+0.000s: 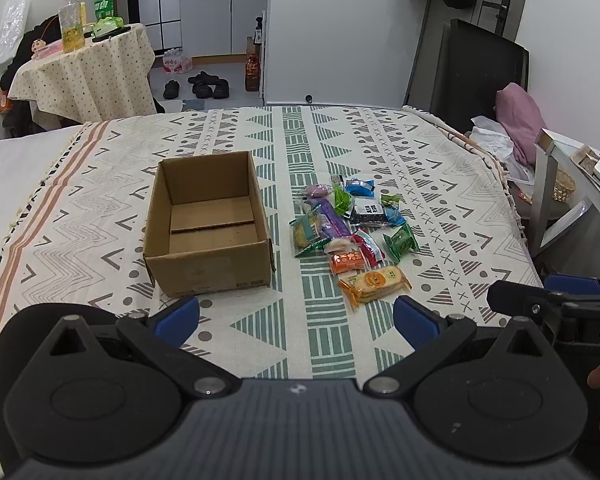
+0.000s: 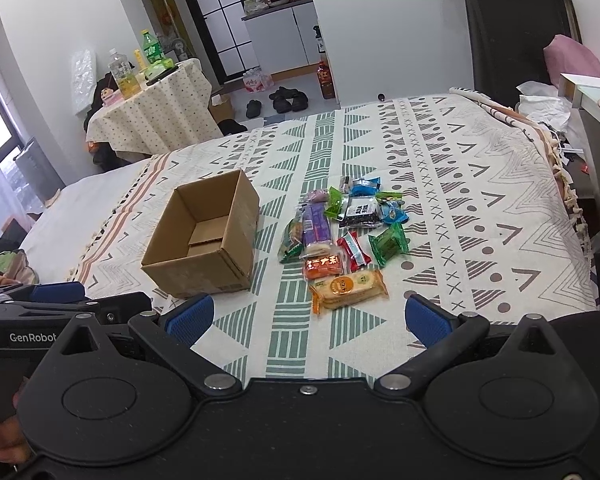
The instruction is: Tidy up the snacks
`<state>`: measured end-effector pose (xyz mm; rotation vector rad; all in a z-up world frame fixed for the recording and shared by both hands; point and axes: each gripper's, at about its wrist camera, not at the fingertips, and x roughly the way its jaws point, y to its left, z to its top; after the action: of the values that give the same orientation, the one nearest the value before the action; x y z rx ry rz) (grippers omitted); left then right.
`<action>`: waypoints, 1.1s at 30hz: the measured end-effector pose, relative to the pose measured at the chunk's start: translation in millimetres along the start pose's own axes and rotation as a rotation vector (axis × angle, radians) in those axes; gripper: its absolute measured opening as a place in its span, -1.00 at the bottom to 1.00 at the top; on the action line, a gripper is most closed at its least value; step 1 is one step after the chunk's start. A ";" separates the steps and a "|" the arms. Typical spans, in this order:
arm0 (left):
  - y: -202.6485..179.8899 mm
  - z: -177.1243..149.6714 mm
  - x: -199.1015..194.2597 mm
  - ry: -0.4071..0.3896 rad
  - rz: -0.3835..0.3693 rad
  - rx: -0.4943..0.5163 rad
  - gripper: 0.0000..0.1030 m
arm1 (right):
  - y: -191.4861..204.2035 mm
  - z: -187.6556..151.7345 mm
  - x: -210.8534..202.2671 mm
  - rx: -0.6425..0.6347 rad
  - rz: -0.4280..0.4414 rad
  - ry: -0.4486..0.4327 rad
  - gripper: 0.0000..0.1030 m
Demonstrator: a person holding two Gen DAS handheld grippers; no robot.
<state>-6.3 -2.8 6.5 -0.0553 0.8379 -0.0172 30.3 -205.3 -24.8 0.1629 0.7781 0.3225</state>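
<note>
An open, empty cardboard box [image 1: 210, 226] sits on the patterned cloth; it also shows in the right wrist view [image 2: 204, 240]. To its right lies a pile of wrapped snacks [image 1: 350, 228], also in the right wrist view [image 2: 340, 232]. The nearest is an orange cracker pack [image 1: 374, 282], also in the right wrist view [image 2: 348, 290]. My left gripper [image 1: 296, 322] is open and empty, held near the front edge, short of the box and the snacks. My right gripper [image 2: 308, 320] is open and empty, just short of the cracker pack. Its tip shows at the right of the left wrist view.
The cloth covers a bed [image 1: 440, 168]. A small round table [image 1: 88, 76] with bottles stands at the back left. A dark panel [image 1: 472, 76], pink pillow [image 1: 520, 120] and a metal-framed stand [image 1: 556, 184] are at the right. Shoes [image 1: 204, 86] lie on the floor behind.
</note>
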 end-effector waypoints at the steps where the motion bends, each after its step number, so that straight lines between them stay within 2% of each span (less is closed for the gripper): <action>1: -0.2 -0.2 -0.1 -0.001 0.001 0.001 0.99 | 0.8 -0.1 0.1 0.001 0.000 0.000 1.00; 33: 4.5 -3.0 0.5 -0.004 -0.007 -0.042 0.99 | 1.2 3.1 -2.4 -0.013 -0.012 -0.002 1.00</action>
<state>-8.2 1.5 3.8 -0.0974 0.8338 -0.0061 30.6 -205.2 -20.8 0.1466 0.7745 0.3160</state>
